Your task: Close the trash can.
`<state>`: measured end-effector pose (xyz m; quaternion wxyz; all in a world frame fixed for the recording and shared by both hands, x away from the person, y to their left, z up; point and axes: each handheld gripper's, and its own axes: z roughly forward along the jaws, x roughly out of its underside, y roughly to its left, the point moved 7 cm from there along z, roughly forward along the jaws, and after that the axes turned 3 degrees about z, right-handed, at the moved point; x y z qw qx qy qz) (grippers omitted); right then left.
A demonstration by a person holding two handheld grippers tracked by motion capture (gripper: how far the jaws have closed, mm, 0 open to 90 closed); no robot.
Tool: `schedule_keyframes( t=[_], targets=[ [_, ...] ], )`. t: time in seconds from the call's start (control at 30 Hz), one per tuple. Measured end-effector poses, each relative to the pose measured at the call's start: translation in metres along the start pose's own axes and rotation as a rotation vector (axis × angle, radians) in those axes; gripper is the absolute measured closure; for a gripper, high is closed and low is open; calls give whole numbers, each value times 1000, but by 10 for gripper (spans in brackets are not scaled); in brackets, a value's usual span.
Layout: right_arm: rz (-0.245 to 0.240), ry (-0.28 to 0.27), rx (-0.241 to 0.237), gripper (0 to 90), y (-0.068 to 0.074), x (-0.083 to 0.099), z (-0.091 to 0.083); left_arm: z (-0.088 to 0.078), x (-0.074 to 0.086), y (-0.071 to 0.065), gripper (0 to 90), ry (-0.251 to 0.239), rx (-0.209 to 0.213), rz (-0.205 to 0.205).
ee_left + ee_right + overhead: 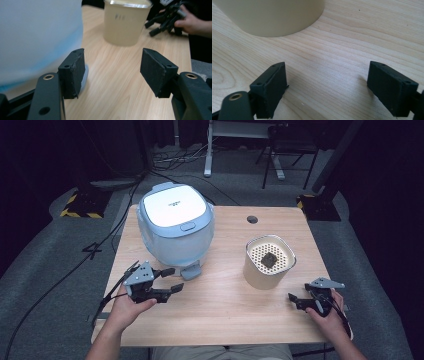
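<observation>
On our pale wooden table (225, 310), the left hand-held gripper (172, 280) gapes empty beside a glossy white-and-blue rice cooker (175, 222); the right hand-held gripper (296, 301) rests wide open.

A pale wooden surface (220, 320) has a small round hole (252, 219) near its far edge. It stands on a grey floor (45, 250). Black cables (65, 275) trail across the floor left of the surface. Beyond its far corners sit two yellow-and-black striped bases (82, 205) (320, 205). A white frame leg (208, 150) and a dark chair (290, 150) stand farther behind it.
</observation>
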<state>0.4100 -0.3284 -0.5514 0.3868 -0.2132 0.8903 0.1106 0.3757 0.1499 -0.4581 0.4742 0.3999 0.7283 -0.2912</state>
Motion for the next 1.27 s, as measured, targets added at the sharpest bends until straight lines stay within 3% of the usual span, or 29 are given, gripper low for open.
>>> schedule_keyframes(
  t=[0.17, 0.27, 0.37, 0.6, 0.77, 0.8, 0.97, 1.1, 1.27],
  targets=[
    [0, 0, 0, 162, 0, 0, 0, 6, 20, 10, 368, 53, -29, -41],
    [0, 0, 0, 162, 0, 0, 0, 12, 39, 15, 359, 135, -52, -63],
    [0, 0, 0, 161, 0, 0, 0, 16, 50, 17, 355, 171, -52, -86],
    [0, 0, 0, 162, 0, 0, 0, 24, 68, 16, 331, 297, -78, -79],
    [0, 0, 0, 161, 0, 0, 0, 27, 75, 16, 318, 325, -76, -91],
    [0, 0, 0, 162, 0, 0, 0, 28, 79, 18, 309, 346, -92, -73],
    [0, 0, 0, 162, 0, 0, 0, 31, 86, 20, 251, 385, -105, -67],
    [0, 0, 0, 161, 0, 0, 0, 32, 89, 22, 224, 409, -124, -6],
    [0, 0, 0, 161, 0, 0, 0, 34, 89, 24, 167, 414, -139, -21]
  ],
)
